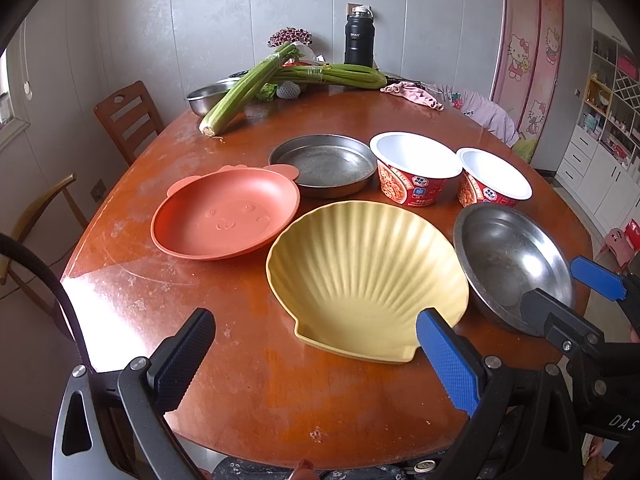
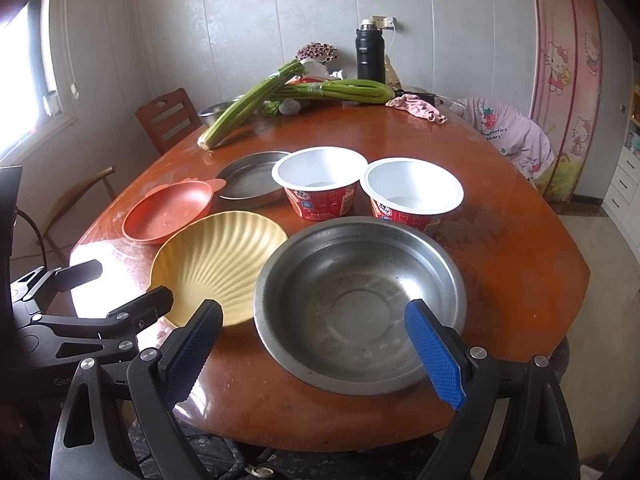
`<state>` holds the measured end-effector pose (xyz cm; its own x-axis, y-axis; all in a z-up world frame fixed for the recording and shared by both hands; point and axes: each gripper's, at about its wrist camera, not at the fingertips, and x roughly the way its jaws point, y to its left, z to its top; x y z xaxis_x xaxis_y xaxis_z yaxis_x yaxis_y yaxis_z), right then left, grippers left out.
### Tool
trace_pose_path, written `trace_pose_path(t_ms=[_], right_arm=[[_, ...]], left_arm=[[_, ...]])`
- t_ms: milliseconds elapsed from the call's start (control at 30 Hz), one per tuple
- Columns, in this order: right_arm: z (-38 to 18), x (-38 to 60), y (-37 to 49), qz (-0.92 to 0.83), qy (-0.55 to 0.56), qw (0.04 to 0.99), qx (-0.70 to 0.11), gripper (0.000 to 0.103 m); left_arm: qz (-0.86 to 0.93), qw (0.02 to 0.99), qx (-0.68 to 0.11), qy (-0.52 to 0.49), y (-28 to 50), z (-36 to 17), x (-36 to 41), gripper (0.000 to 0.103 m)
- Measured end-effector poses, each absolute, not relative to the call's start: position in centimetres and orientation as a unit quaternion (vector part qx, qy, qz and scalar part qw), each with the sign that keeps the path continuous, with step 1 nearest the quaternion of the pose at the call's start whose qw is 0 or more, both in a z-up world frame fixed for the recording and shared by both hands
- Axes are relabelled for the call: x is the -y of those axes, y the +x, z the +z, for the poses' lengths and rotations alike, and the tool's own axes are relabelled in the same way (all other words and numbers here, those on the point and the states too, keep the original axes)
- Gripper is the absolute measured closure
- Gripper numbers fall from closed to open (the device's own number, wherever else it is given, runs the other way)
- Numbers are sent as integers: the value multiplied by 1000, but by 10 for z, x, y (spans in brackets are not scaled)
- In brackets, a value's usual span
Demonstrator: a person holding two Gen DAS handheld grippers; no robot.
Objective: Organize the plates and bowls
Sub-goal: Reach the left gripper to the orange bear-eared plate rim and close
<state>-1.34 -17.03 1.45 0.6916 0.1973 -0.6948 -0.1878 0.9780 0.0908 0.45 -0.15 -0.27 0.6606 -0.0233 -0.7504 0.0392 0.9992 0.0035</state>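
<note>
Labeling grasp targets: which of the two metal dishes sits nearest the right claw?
The deep round steel bowl, directly between the open right claw's fingers at the table's near edge. The flat steel pan sits farther back, beside the orange plate.

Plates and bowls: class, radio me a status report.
Both grippers, left and right, open, empty. Steel bowl at right gripper; shell plate before left. Nothing blocking.

On the brown wooden surface [image 1: 248, 360] stand two red paper noodle bowls with white insides [image 1: 414, 168] [image 1: 494, 178], one round steel bowl [image 2: 360, 304], one shallow round steel pan [image 1: 324, 164], one yellow shell-shaped plate [image 1: 368, 280], and one orange bear-faced plastic plate [image 1: 226, 218]. Farther back: two celery bunches [image 1: 244, 88] [image 1: 332, 74], one black flask [image 1: 359, 36], one more steel bowl [image 1: 206, 98].
</note>
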Motion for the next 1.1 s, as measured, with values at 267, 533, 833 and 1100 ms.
trace_pose_path(t_ms=[267, 533, 833, 1100], right_arm=[[19, 165, -3, 106, 9, 918, -382, 10], [31, 148, 13, 121, 4, 918, -378, 10], [40, 101, 49, 170, -17, 906, -388, 10], [27, 47, 86, 202, -35, 888, -411, 10]], left_arm=[[-14, 912, -409, 9, 11, 7, -8, 2], [-3, 914, -405, -13, 24, 16, -32, 2], [34, 911, -406, -60, 47, 24, -100, 2], [54, 897, -432, -79, 89, 13, -153, 2]])
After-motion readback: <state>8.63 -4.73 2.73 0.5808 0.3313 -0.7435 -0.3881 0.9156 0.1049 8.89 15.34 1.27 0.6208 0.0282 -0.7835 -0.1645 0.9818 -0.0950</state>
